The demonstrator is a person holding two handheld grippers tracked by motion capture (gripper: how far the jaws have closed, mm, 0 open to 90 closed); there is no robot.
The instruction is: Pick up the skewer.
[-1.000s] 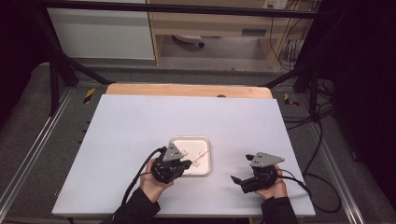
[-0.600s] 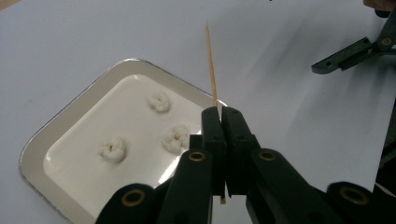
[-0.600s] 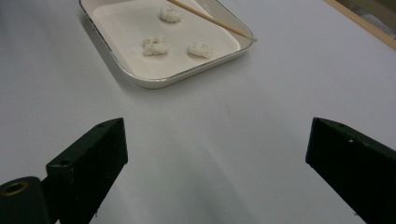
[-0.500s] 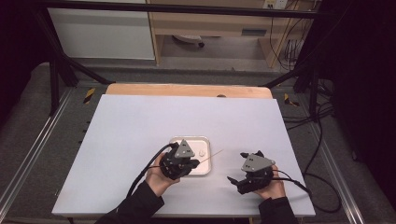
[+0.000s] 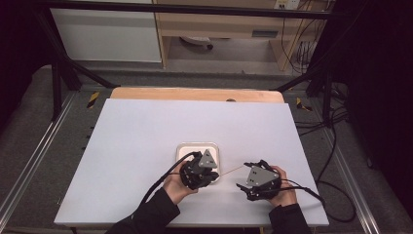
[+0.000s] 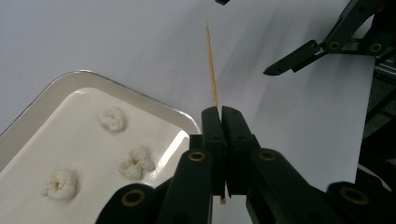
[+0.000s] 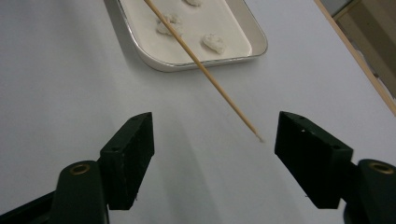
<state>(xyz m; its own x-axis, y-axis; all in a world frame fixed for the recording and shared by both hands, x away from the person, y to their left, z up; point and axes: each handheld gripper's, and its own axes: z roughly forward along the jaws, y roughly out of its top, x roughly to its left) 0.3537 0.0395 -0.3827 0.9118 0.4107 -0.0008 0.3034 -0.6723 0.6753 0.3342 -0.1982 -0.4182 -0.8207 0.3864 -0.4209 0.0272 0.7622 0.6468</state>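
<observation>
Compared with a second ago, the left gripper (image 5: 203,176) has shifted right along the near edge of the white tray (image 5: 181,148), and the wooden skewer (image 6: 211,65) it clamps now sticks out past the tray toward the right gripper (image 7: 212,161). Likely a handover or a two-handed hold is being set up. Left jaws are pressed shut on the skewer near its butt end, a short stub showing below them. Right jaws are spread wide and empty, with the skewer's far tip (image 7: 258,138) lying between them, not touching either. The skewer's long axis runs from the tray's right side outward over the white table (image 5: 146,126), slightly tilted, tip toward the right gripper. Three puffy white food pieces (image 6: 136,162) sit in the tray, unpierced.
</observation>
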